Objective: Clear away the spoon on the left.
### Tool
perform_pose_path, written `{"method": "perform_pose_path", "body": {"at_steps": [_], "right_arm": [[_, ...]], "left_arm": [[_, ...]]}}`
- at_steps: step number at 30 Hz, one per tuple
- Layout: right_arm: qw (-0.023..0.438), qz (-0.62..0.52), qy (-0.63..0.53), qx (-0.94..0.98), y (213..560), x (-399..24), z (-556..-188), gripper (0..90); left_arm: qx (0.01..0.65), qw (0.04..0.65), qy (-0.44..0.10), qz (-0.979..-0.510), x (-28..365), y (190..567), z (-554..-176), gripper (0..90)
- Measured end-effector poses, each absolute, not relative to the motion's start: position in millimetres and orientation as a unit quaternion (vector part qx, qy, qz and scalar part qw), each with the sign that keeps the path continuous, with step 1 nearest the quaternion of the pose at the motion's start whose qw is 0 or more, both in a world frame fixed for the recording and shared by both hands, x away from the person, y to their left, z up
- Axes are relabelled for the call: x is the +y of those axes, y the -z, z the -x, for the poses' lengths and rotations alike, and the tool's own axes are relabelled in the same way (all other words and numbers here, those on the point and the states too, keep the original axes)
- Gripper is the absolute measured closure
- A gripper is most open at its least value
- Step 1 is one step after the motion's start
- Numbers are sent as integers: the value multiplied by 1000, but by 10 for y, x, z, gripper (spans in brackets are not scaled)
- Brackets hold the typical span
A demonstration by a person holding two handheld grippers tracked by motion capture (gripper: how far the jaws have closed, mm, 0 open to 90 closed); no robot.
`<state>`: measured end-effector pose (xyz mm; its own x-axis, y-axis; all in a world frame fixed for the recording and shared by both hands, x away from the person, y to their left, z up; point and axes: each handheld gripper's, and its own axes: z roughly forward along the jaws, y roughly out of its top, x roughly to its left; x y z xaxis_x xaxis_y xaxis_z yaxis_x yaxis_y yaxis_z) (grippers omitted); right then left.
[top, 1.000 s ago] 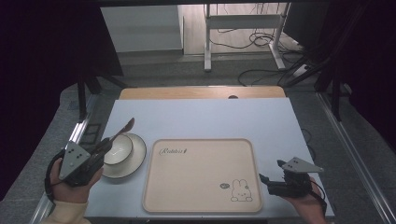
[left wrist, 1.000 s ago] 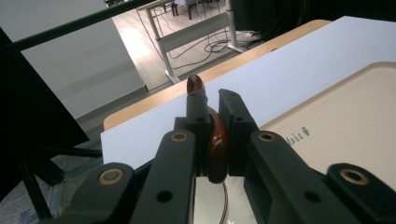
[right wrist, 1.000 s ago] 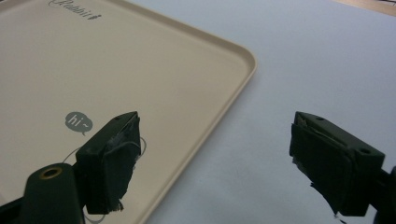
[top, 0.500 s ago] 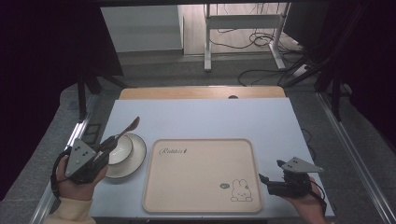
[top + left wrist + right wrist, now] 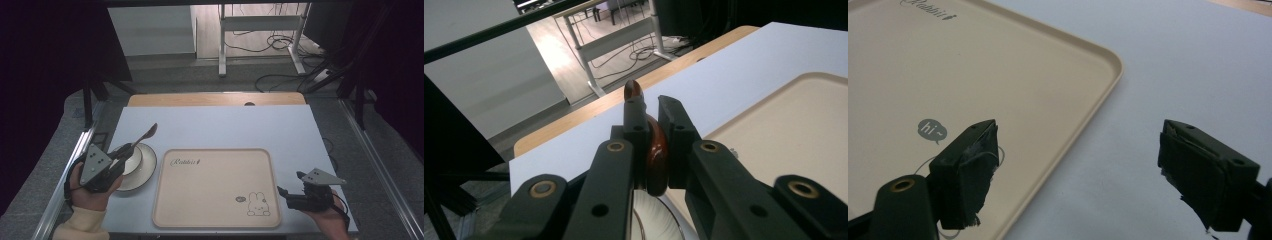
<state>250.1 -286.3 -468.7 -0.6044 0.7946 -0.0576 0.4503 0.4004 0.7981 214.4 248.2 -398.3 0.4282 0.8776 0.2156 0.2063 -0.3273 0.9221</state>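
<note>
Between the pads of the left gripper (image 5: 651,112), pinched tight, a brown spoon (image 5: 655,150) sticks out above the plate (image 5: 145,165).

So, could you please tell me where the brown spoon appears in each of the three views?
High view: the spoon rises up-right from the left hand-held gripper, above the bowl, left of centre.
Left gripper view: centre, clamped between the black jaws.
Right gripper view: not in it.
Shared landmark: the beige tray.
</note>
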Motion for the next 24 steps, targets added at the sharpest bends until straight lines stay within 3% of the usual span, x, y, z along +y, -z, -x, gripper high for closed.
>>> {"method": "perform_pose_path", "body": {"at_steps": [24], "right_arm": [[221,-386,-389,807,4688,-2871,-2500,168]], "left_arm": [[352,441,-362,-742,2198,4007,-2292,845]]}}
